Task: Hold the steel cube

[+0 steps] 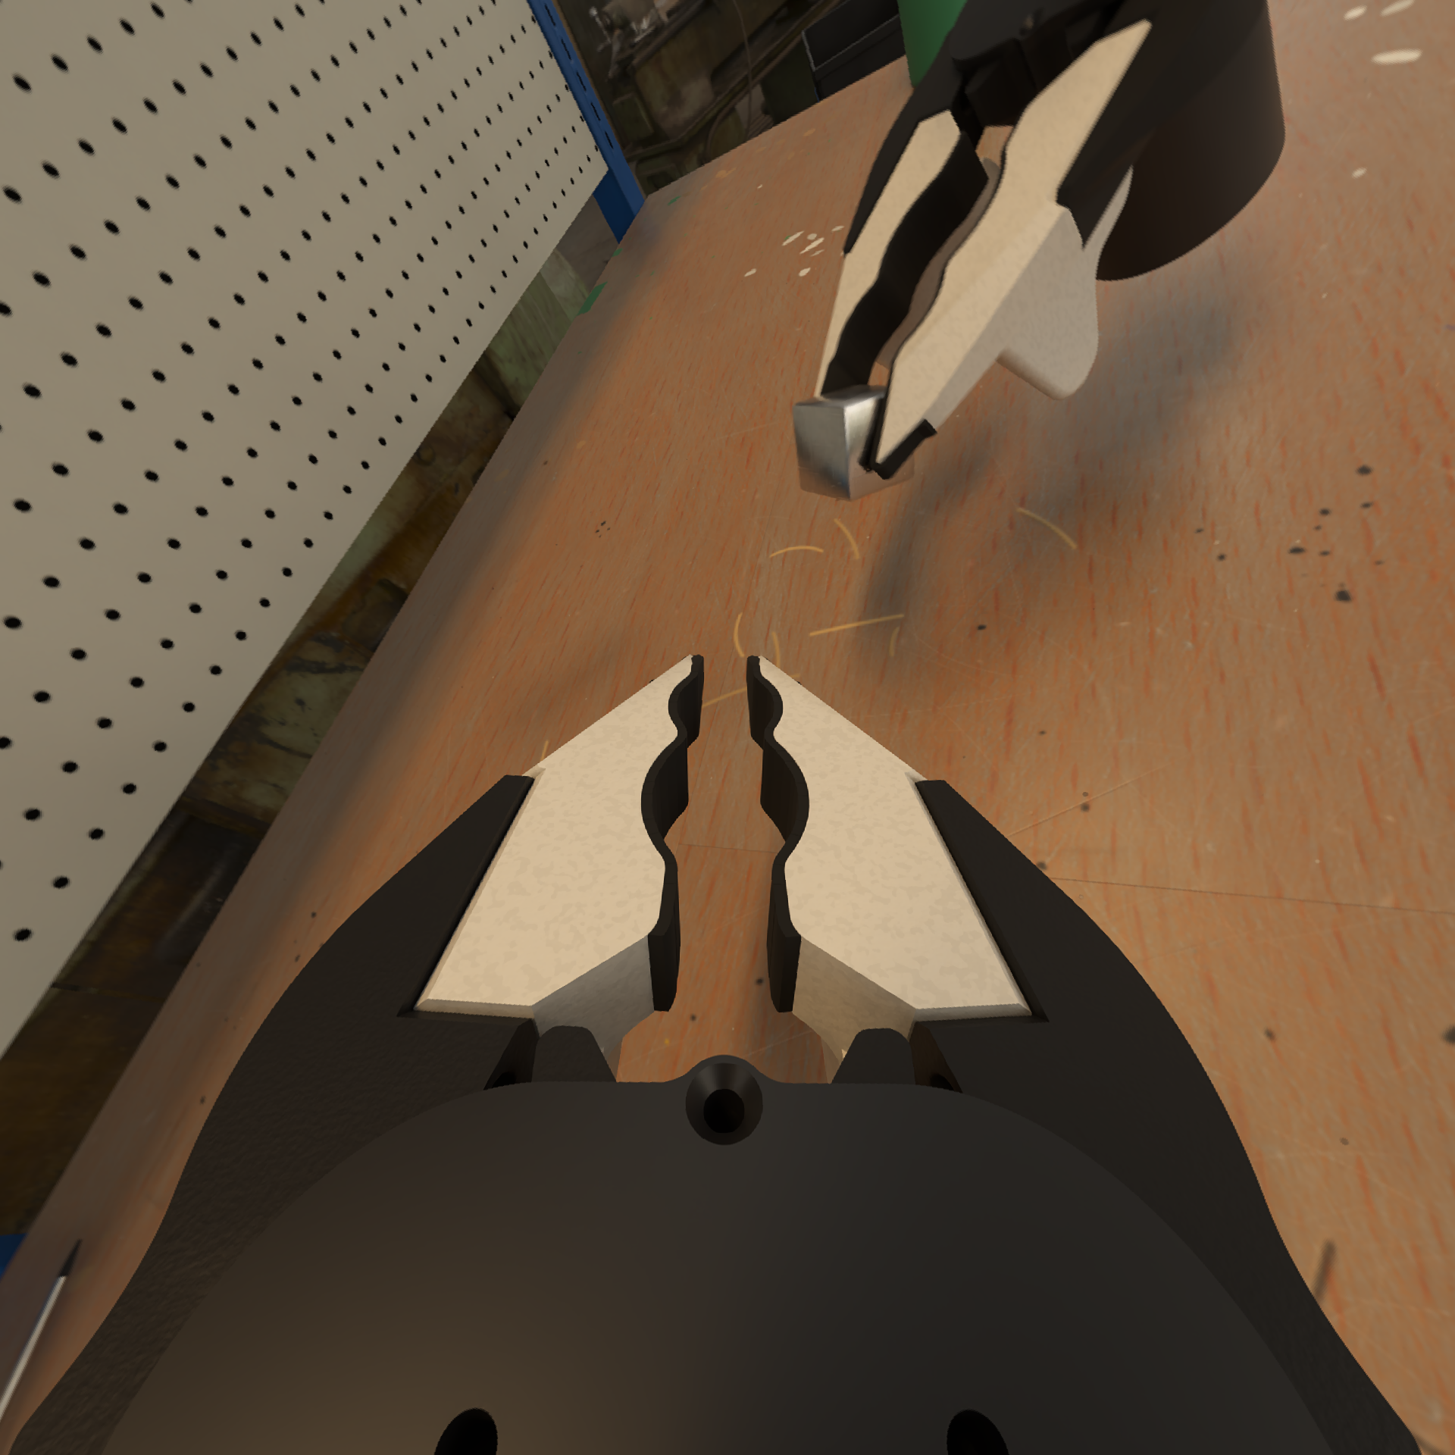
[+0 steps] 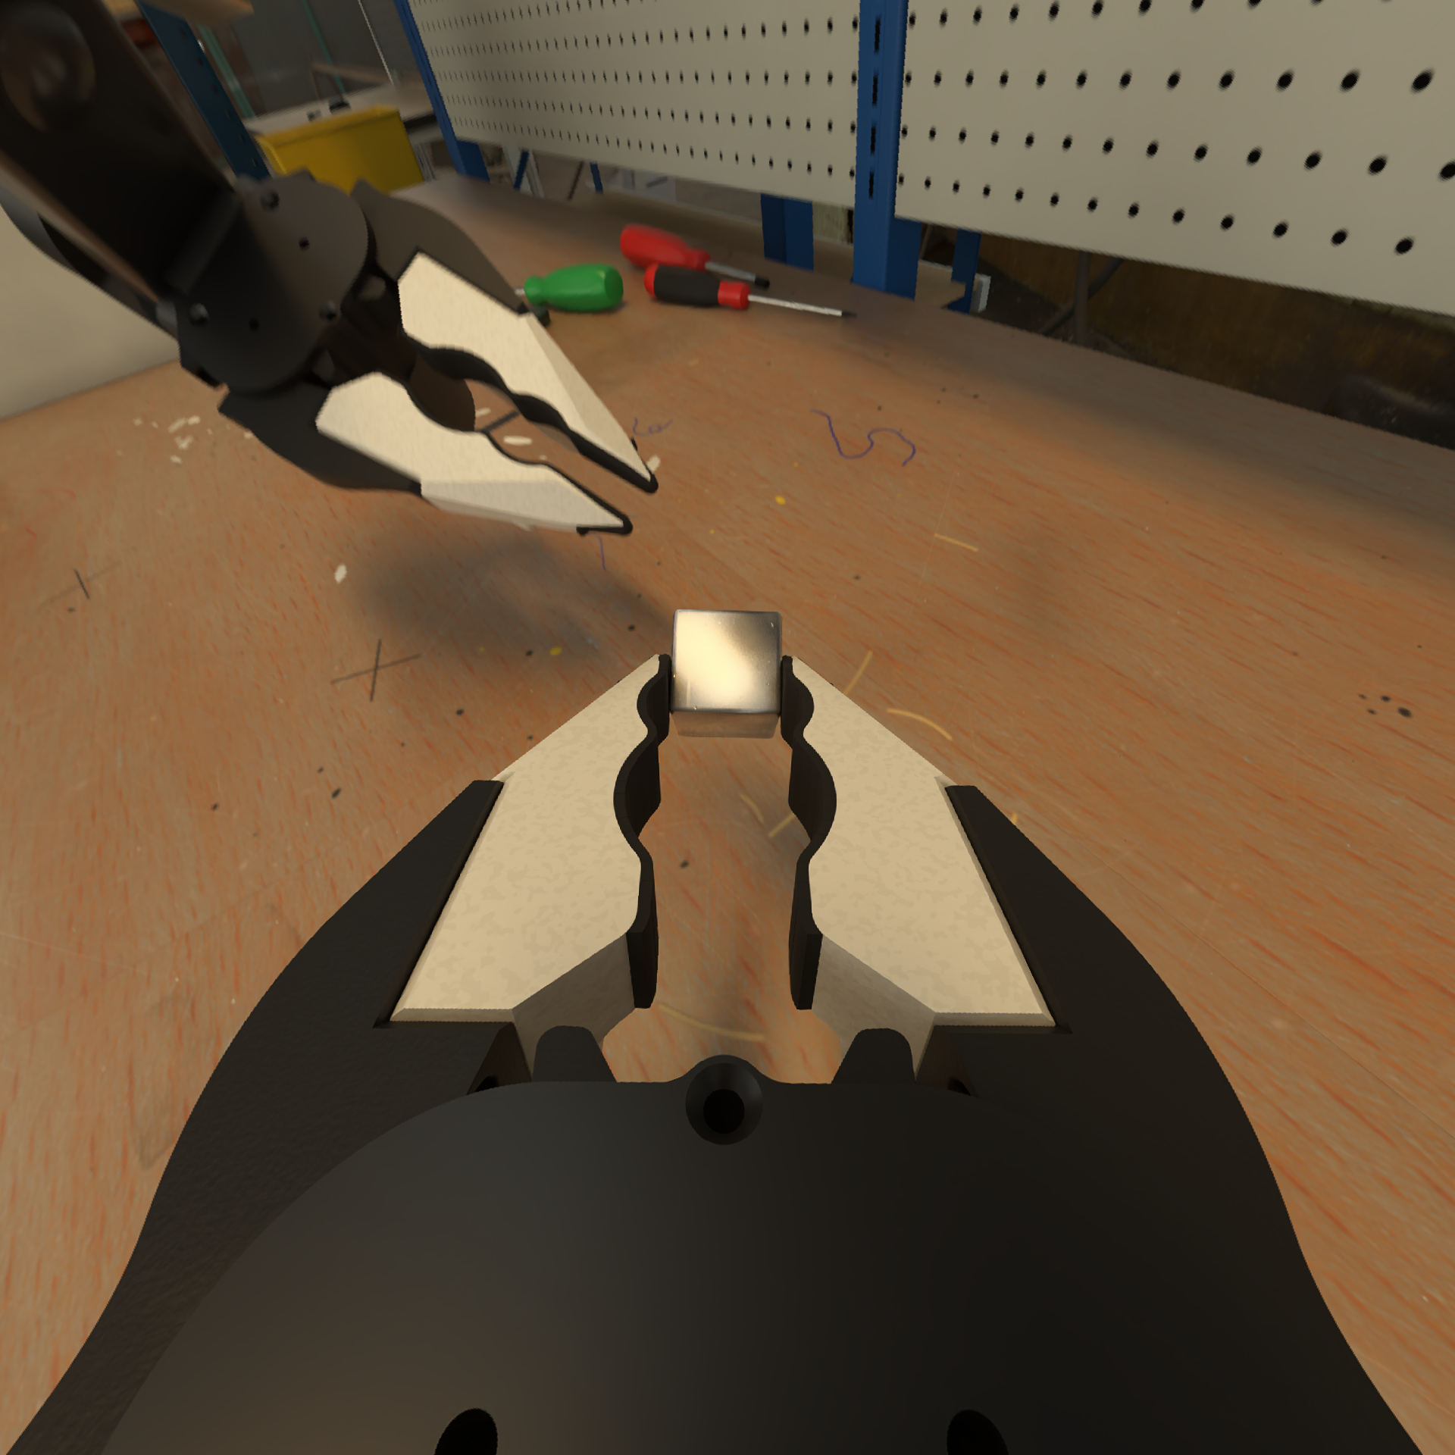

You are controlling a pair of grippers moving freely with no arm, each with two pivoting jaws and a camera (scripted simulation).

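Observation:
The steel cube (image 2: 723, 657) is a small shiny block held between my right gripper's (image 2: 724, 681) fingertips, which are shut on its two sides. It is low over the wooden bench (image 2: 1102, 708); I cannot tell if it touches the bench. In the left wrist view the cube (image 1: 827, 449) and the right gripper (image 1: 858, 433) are ahead and to the right. My left gripper (image 1: 724, 669) is empty, its jaws narrowly apart, short of the cube. It also shows in the right wrist view (image 2: 636, 500), up and left of the cube.
A perforated panel (image 2: 1102, 118) on blue posts (image 2: 882, 157) runs along the bench's back edge. A green-handled tool (image 2: 575, 287) and two red screwdrivers (image 2: 693, 283) lie far back. A yellow box (image 2: 338, 146) stands at the far left.

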